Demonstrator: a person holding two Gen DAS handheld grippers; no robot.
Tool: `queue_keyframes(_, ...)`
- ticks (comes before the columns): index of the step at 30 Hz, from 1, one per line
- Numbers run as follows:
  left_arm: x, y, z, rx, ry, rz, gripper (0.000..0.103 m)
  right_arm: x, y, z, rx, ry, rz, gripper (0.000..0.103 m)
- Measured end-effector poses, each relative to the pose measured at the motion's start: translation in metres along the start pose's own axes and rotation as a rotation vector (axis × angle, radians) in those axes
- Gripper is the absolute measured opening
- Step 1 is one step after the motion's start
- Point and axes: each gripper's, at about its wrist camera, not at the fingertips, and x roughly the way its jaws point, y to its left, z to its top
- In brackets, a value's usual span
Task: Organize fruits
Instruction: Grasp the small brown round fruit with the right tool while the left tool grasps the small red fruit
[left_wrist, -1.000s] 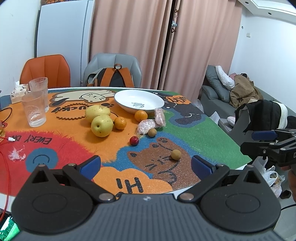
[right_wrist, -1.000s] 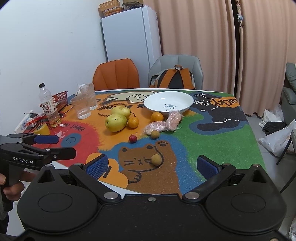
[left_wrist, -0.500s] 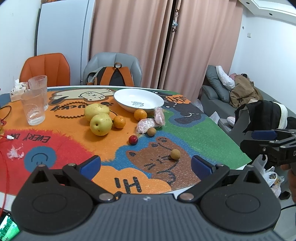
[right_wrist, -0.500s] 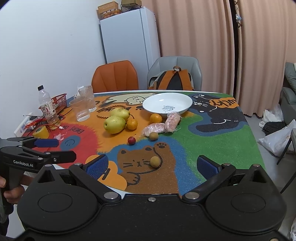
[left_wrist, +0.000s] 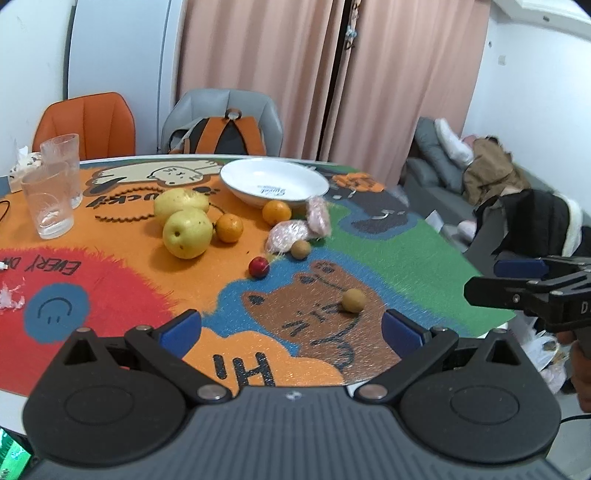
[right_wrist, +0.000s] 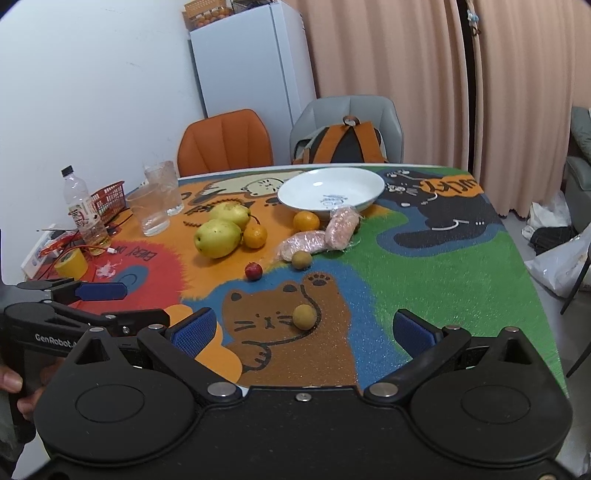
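Note:
A white plate (left_wrist: 274, 181) (right_wrist: 331, 190) stands at the table's far side. In front of it lie two yellow pears (left_wrist: 187, 233) (right_wrist: 218, 238), two oranges (left_wrist: 229, 228) (right_wrist: 306, 222), two pink net-wrapped fruits (left_wrist: 288, 234) (right_wrist: 341, 227), a small red fruit (left_wrist: 258, 267) (right_wrist: 253, 271) and two small brown fruits (left_wrist: 353, 300) (right_wrist: 304, 316). My left gripper (left_wrist: 291, 328) is open and empty above the near table edge. My right gripper (right_wrist: 302, 330) is open and empty, just short of the nearest brown fruit.
Two glasses (left_wrist: 51, 199) (right_wrist: 153, 213), a bottle (right_wrist: 83, 212), a red basket (right_wrist: 107, 195), yellow tape (right_wrist: 72, 264) and cables stand at the left. Orange and grey chairs (right_wrist: 225, 144) with a backpack (right_wrist: 343, 142) are behind the table. A sofa (left_wrist: 461, 184) is at the right.
Both grippers have moved slightly forward toward the table; the fruits appear a little closer. Nothing on the table has moved.

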Motion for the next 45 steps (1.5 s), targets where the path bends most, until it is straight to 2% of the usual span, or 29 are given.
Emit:
queue_keyframes(5,0.018,0.004,0.002,-0.038,0.027,0.008,0.103,0.016,-0.002,-0.003,-0.002,0.026,-0.010,0.103)
queue_keyframes(9,0.026,0.011,0.005,-0.070,0.010,0.030,0.103,0.026,-0.006,-0.003,0.004,0.035,-0.018,0.103)
queue_keyframes(12,0.031,0.016,0.007,-0.100,0.005,0.003,0.102,0.036,-0.010,-0.003,0.013,0.041,-0.021,0.103)
queue_keyframes(20,0.048,0.022,0.008,-0.123,-0.036,0.021,0.102,0.064,-0.014,-0.006,0.017,0.057,-0.009,0.103)
queue_keyframes(25,0.063,0.028,0.008,-0.182,-0.033,-0.010,0.101,0.082,-0.018,-0.009,0.040,0.080,0.007,0.103)
queue_keyframes(32,0.084,0.030,0.010,-0.174,-0.032,0.014,0.098,0.103,-0.019,-0.011,0.029,0.093,0.016,0.102)
queue_keyframes(34,0.091,0.032,0.012,-0.181,-0.025,0.010,0.093,0.107,-0.018,-0.012,0.019,0.091,0.022,0.100)
queue_keyframes(38,0.103,0.032,0.014,-0.177,-0.013,0.025,0.083,0.116,-0.019,-0.013,0.015,0.100,0.043,0.082)
queue_keyframes(40,0.109,0.034,0.014,-0.189,0.002,0.011,0.072,0.121,-0.020,-0.013,0.014,0.103,0.046,0.076)
queue_keyframes(45,0.121,0.033,0.017,-0.188,0.019,0.026,0.063,0.128,-0.021,-0.011,0.010,0.106,0.068,0.061)
